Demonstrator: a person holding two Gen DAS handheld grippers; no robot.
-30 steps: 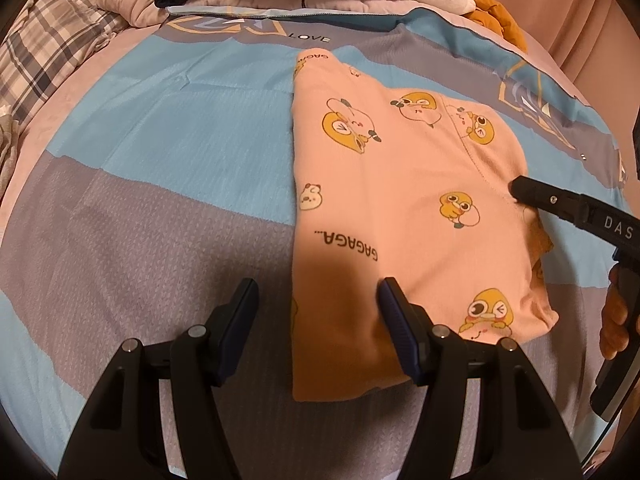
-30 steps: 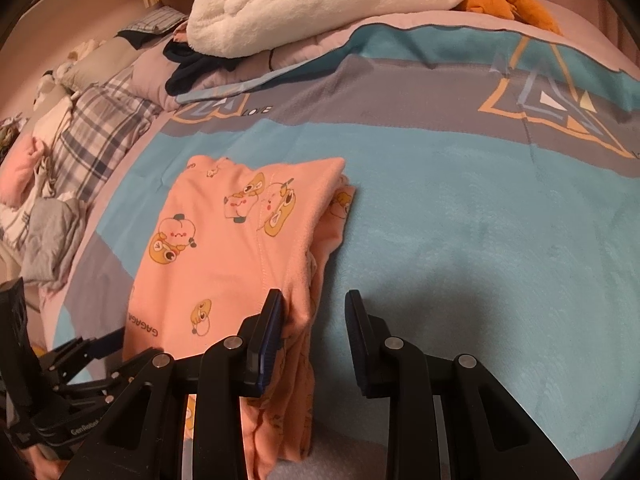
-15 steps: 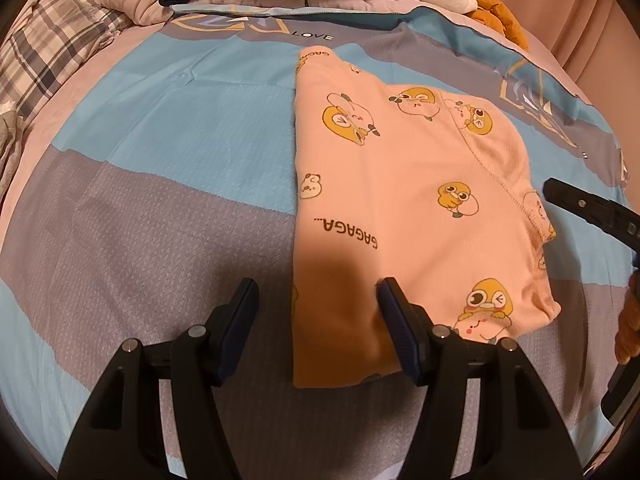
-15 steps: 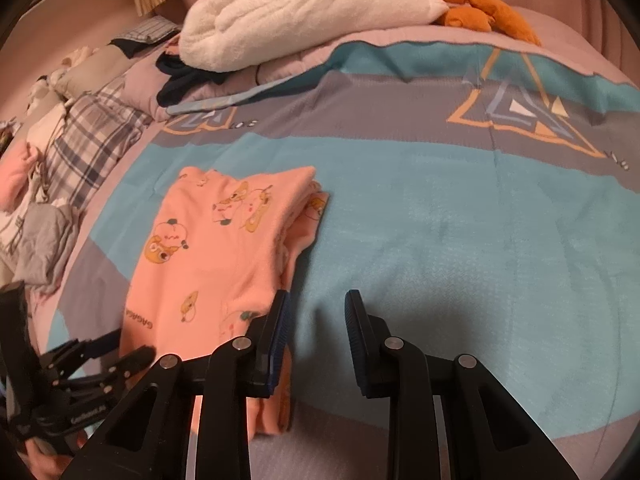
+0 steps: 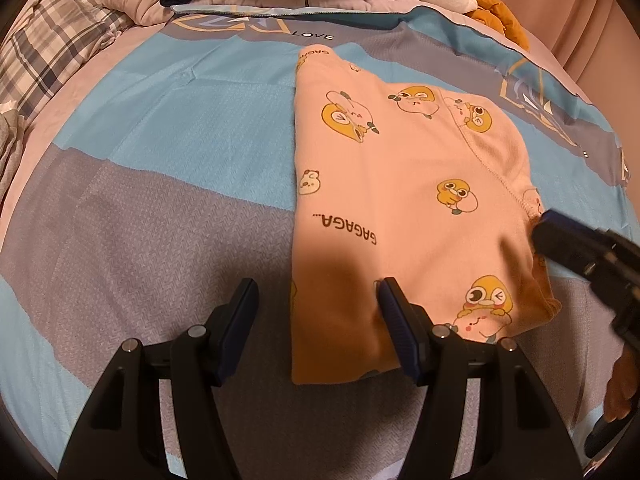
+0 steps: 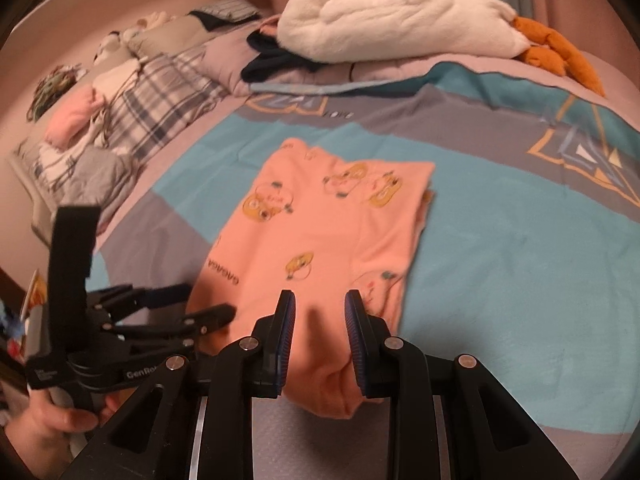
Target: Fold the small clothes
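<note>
Blue-and-grey bedspread [image 5: 168,152] underneath. Left gripper [image 5: 316,312] spread wide over the near-left corner of the folded pink garment [image 5: 400,184], gripping nothing. Right gripper [image 6: 320,320] narrowly parted above its near edge, empty. White plush [image 6: 392,20], plaid bedding [image 6: 156,104] far back.

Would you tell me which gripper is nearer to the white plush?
Neither clearly: left gripper and right gripper are both at the pink garment's near end, far from the white plush.

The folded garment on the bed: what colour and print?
Peach-pink garment with yellow cartoon characters and "GAGAGA..." lettering; clearest in the left wrist view.
</note>
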